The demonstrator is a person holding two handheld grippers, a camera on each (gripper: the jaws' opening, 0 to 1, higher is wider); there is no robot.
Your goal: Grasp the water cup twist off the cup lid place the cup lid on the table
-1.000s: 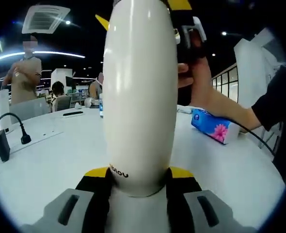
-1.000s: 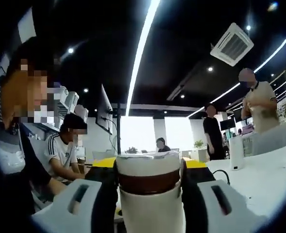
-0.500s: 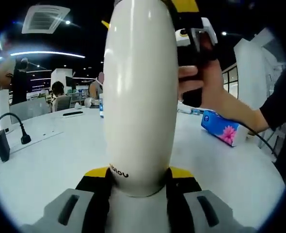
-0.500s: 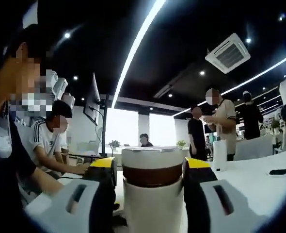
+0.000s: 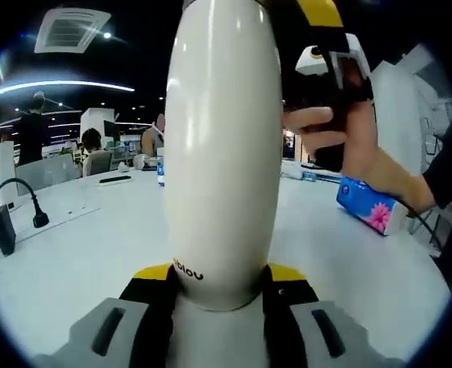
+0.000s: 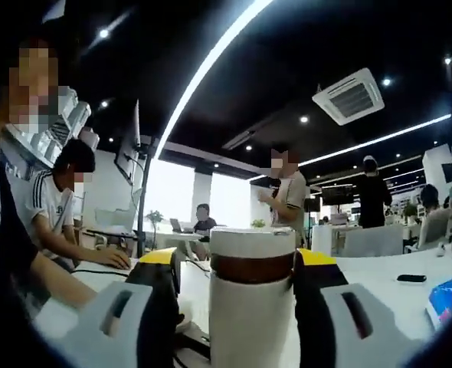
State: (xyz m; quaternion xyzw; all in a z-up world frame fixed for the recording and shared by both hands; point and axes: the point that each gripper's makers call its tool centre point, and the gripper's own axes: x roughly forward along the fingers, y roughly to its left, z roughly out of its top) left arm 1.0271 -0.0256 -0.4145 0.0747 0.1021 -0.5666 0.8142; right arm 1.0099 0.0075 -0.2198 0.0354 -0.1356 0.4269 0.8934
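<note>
Both tongs grip one water cup (image 5: 224, 146): my left gripper (image 5: 224, 284) clamps its white body, my right gripper (image 6: 243, 270) clamps the cup lid (image 6: 251, 257). One white table (image 5: 96, 245) spreads open left and right of my left tongs, one blue tissue pack (image 5: 371, 207) lying right.

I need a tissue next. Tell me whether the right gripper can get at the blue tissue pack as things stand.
Probably not yet. The right gripper is shut on the cup lid, so it would have to put that down first. Otherwise the tissue pack lies in the open on the white table.
</note>
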